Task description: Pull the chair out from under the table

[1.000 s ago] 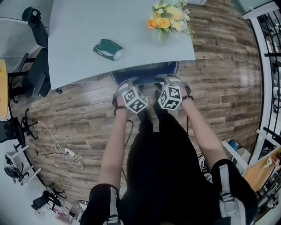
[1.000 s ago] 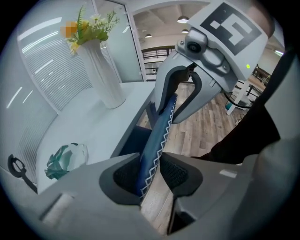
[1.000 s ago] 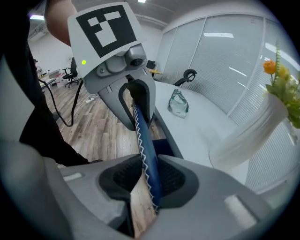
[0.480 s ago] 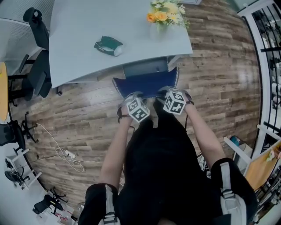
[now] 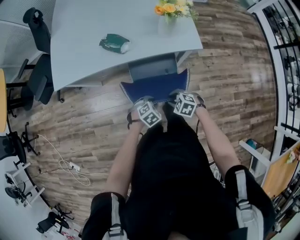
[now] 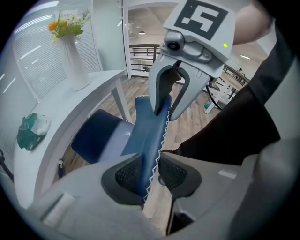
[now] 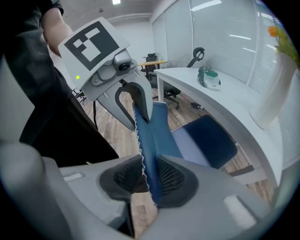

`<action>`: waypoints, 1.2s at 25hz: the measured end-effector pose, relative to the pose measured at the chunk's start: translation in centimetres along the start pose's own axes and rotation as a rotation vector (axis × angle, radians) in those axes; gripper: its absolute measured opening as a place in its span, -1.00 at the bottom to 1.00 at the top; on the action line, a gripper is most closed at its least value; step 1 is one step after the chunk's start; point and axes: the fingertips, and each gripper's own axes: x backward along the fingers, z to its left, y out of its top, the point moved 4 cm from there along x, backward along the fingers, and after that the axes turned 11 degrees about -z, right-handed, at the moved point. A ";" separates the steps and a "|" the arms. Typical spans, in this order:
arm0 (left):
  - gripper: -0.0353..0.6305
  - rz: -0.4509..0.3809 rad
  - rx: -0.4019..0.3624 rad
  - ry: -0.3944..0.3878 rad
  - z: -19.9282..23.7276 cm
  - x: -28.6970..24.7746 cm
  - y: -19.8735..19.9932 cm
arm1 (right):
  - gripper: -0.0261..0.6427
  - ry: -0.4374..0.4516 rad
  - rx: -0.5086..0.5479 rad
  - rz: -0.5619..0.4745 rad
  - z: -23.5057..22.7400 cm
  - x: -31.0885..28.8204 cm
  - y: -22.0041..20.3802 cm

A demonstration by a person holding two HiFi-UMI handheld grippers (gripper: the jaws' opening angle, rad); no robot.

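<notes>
Nearest, at the bottom of the head view, are the person's dark clothing and two bare forearms (image 5: 123, 161) reaching up the frame. The left hand-held gripper (image 6: 151, 171) has its jaws narrowly apart, and they have just been closing. The top edge of the blue chair (image 5: 157, 86) is between them, both pads pressing on the fabric with its white zigzag stitching. The right hand-held gripper (image 7: 149, 176) is clamped the same way on that edge, just beside the left one.

The chair stands at the middle of the head view on the wooden floor (image 5: 84, 126). Its seat (image 6: 101, 136) shows between the backrest and the near edge of the desk (image 5: 93, 28). Farther up, a green object (image 5: 112, 43) lies on the desk at left, and a vase of flowers (image 5: 171, 11) stands at the top. A black office chair (image 5: 40, 61) sits at the upper left.
</notes>
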 end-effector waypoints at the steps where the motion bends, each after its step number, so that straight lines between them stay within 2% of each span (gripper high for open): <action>1: -0.53 0.006 -0.005 -0.001 -0.1 0.0 -0.2 | -0.61 -0.001 0.000 0.007 0.2 -0.2 0.0; 10: -0.53 0.050 -0.033 -0.066 -1.5 1.7 -2.9 | -0.63 -0.034 -0.035 0.026 4.1 -2.0 1.0; 17: -0.54 0.049 -0.067 -0.088 -5.3 3.0 -4.8 | -0.63 -0.047 -0.055 0.041 8.6 -2.1 0.7; 23: -0.54 0.031 -0.072 -0.128 -8.5 3.4 -5.8 | -0.63 -0.016 -0.064 0.057 11.8 -2.0 -0.3; 30: -0.54 0.028 -0.063 -0.145 -10.0 4.0 -6.2 | -0.63 -0.022 -0.056 0.054 13.2 -2.0 -0.9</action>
